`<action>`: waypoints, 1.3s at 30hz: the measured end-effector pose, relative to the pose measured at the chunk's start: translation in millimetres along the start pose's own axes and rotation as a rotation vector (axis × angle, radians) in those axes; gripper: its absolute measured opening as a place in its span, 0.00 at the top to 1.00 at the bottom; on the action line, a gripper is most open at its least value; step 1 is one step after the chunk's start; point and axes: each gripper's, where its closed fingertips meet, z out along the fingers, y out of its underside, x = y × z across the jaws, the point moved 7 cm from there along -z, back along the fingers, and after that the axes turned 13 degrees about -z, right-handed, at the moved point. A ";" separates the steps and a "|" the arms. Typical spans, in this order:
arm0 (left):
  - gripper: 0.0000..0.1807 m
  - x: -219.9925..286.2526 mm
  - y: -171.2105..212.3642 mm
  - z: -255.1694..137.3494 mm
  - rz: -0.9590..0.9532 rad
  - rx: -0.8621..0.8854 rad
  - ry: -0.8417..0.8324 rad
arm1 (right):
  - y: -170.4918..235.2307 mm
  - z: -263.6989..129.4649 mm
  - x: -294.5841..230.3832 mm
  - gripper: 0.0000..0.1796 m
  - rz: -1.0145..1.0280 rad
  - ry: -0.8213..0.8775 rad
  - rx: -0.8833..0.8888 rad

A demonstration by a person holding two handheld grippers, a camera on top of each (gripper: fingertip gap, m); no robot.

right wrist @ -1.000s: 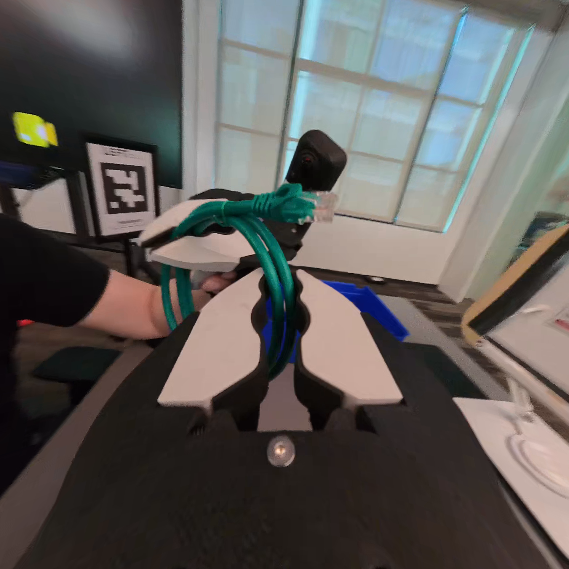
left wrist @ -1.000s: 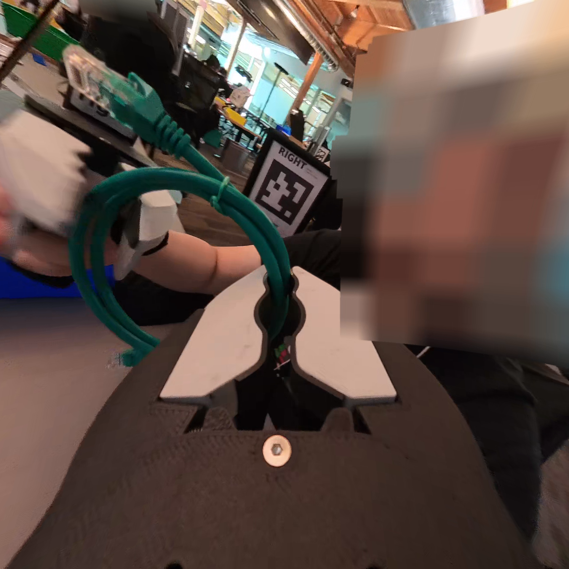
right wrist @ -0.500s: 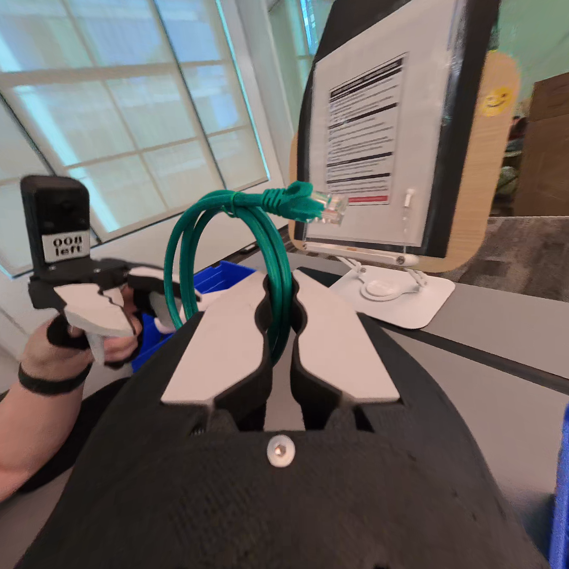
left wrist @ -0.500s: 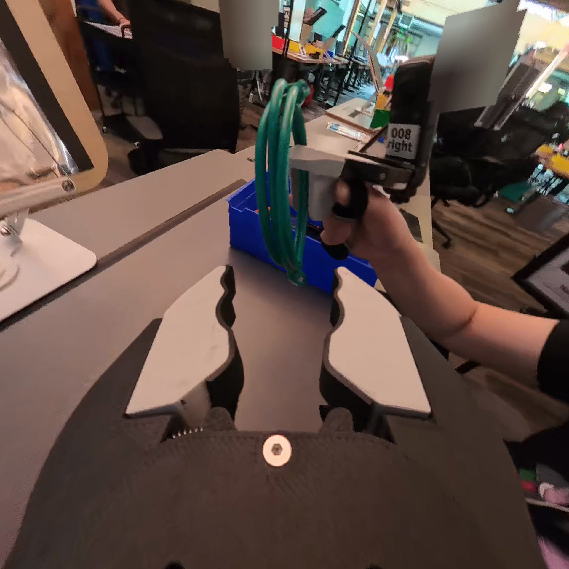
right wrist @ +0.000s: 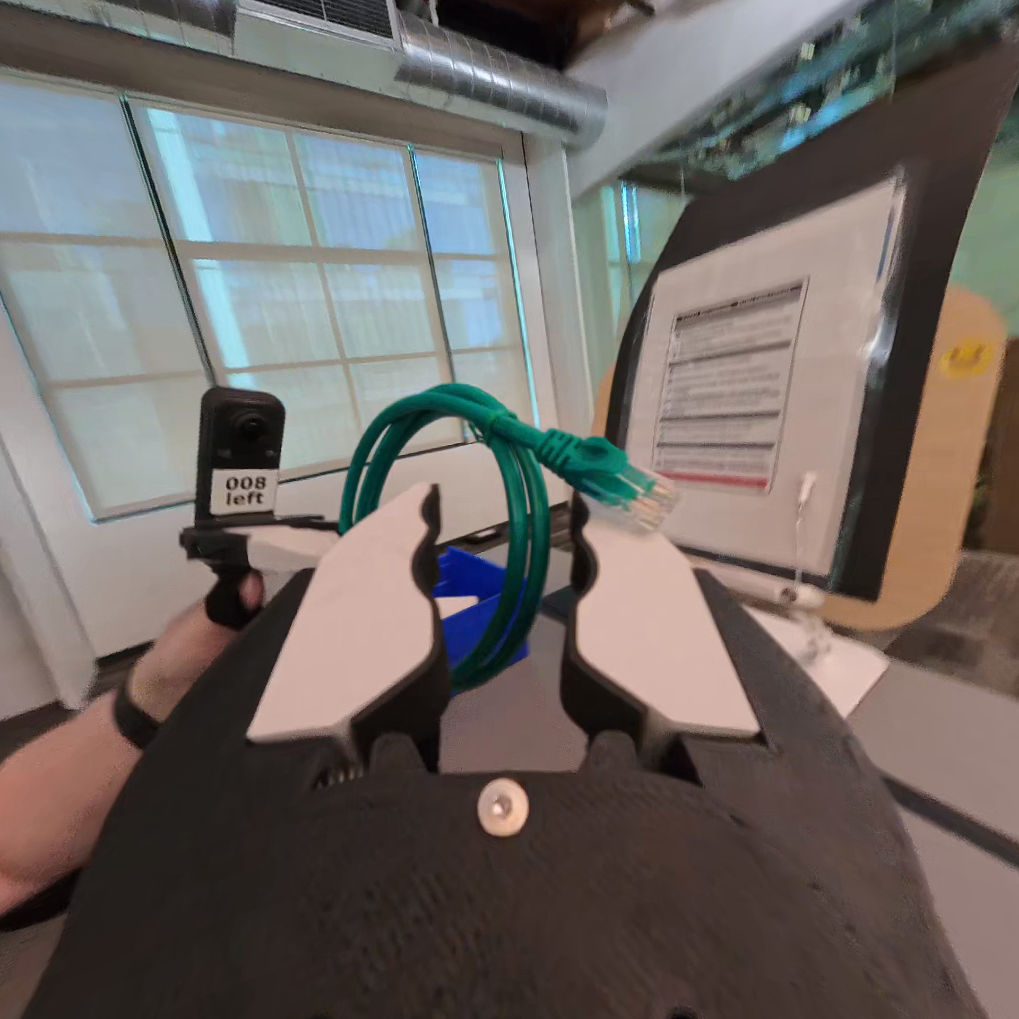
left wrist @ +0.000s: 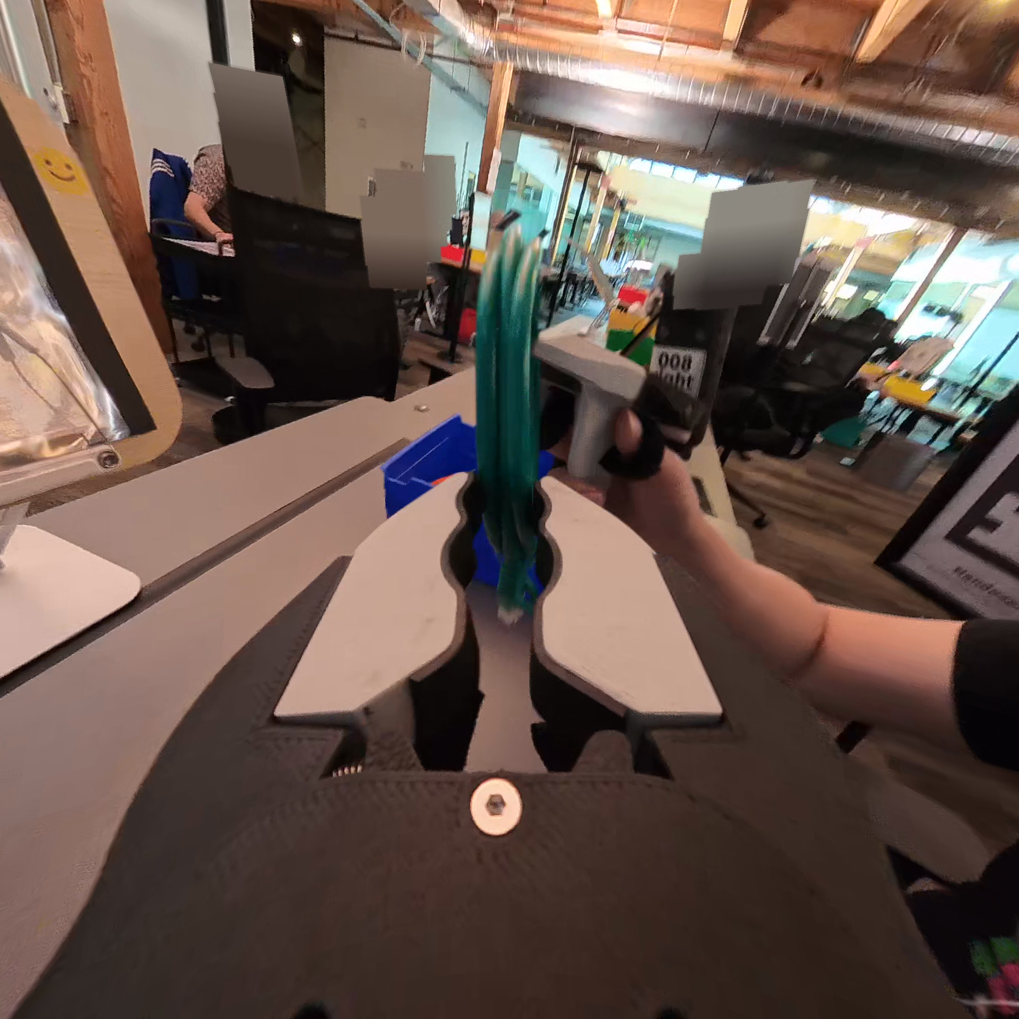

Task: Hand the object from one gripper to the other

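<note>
The coiled green Ethernet cable (right wrist: 510, 529) hangs in the air above the table, a loop bound by a thin tie near its top. In the right wrist view the loop stands upright, its plane running roughly along the gripper's fingers, and one end juts out to the right and slightly down, ending in a clear plastic plug (right wrist: 645, 504). In the left wrist view the same cable (left wrist: 504, 419) is seen edge-on as a tall, narrow, blurred band, long axis vertical, with its second plug (left wrist: 510, 606) dangling at the bottom.

The left gripper (left wrist: 503, 513) is closed on the lower part of the coil, its scalloped pads pressing the strands from both sides. The right gripper (right wrist: 502, 529) stands with its jaws spread; the coil passes through the gap without touching either pad as far as the picture shows.

Just behind the cable sits a blue plastic bin (left wrist: 422, 479) on a grey table (left wrist: 220, 496) with a dark seam across it. A framed instruction sheet on a white stand (right wrist: 722, 386) rises at the table's far edge, backed by a light wooden board with a yellow smiley sticker (right wrist: 965, 358). One side of the room is a large gridded window (right wrist: 275, 298) under a silver duct; the other opens onto an office with timber beams, black chairs and desks.
</note>
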 end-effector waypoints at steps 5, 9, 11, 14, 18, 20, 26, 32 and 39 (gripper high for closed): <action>0.91 -9.9 -24.3 -25.5 -0.294 0.117 0.190 | -10.6 -8.2 -16.3 0.71 -0.366 0.046 0.149; 0.92 -24.1 -37.4 -43.3 -0.441 0.210 0.265 | -16.5 -12.3 -32.0 0.71 -0.537 0.111 0.217; 0.92 -28.5 -42.7 -50.8 -0.479 0.254 0.287 | -18.3 -14.2 -38.7 0.72 -0.609 0.161 0.233; 0.92 -32.9 -45.4 -56.4 -0.519 0.296 0.275 | -15.0 -12.2 -60.8 0.74 -0.729 0.114 0.257; 0.92 -32.4 -39.4 -51.5 -0.608 0.299 0.279 | 11.6 2.6 -103.0 0.74 -1.146 0.018 0.131; 0.92 -29.7 -34.0 -45.5 -0.663 0.290 0.300 | 27.2 7.3 -121.6 0.74 -1.349 0.008 0.095; 0.92 -19.8 -15.5 -25.7 -0.777 0.261 0.336 | 47.1 16.5 -143.5 0.78 -1.591 0.088 0.005; 0.92 -13.1 -7.7 -18.0 -0.835 0.251 0.360 | 40.4 15.5 -135.5 0.86 -1.560 0.171 -0.014; 0.91 -11.6 -7.0 -16.4 -0.880 0.241 0.402 | 30.2 11.9 -137.3 0.92 -1.501 0.134 -0.009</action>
